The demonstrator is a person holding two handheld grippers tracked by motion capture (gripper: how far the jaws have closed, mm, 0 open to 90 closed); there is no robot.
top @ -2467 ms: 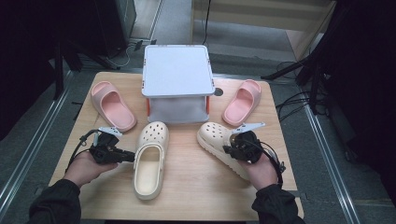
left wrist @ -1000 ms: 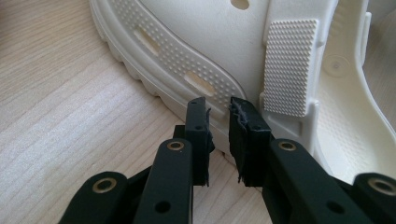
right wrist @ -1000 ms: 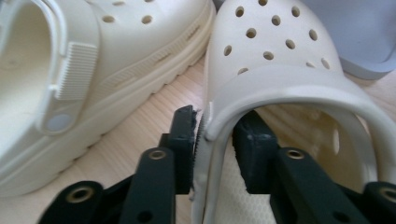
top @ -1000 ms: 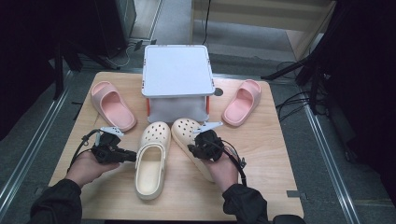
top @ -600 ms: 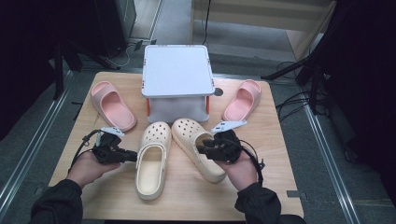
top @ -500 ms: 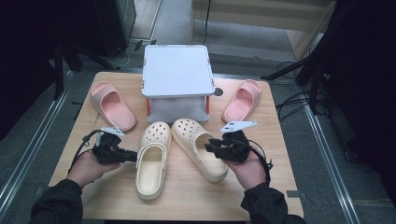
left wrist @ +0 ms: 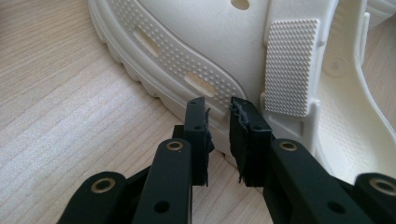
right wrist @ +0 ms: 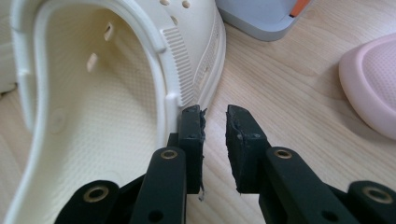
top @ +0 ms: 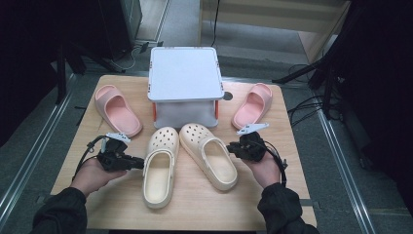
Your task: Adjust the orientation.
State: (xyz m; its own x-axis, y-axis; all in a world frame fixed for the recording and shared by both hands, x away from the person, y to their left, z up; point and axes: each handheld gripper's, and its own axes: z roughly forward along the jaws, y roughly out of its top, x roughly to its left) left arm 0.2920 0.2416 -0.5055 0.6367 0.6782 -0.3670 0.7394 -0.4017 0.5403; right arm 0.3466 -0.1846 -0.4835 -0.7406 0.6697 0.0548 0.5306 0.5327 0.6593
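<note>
Two cream foam clogs lie side by side on the near middle of the wooden bench (top: 87,122). The left cream clog (top: 159,165) points straight away, while the right cream clog (top: 209,155) is angled, with its toe leaning left toward the other and its heel splayed to the right.

The left gripper (left wrist: 218,112) is held at the left clog's outer rim. Its jaws stand a narrow gap apart, and the sole edge appears to sit at their tips, though it cannot be told whether the pads actually press on it. The right gripper (right wrist: 214,116) is set just right of the right clog; its jaws have just been closing, yet nothing is between them and bare wood shows in the gap.

The pair is judged not yet lined up. If the right gripper is pushed in with its jaws this narrow, the clog's wall could be nudged rather than caught, and the heel swung further out or knocked into the left clog. A weak hold on the thin sole edge by the left gripper could slip.

Two pink slides (top: 117,109) (top: 252,104) flank a white lidded box (top: 184,73) at the far side. The box's contents are hidden, and both gripper tips are too small in the high view to be judged there.
</note>
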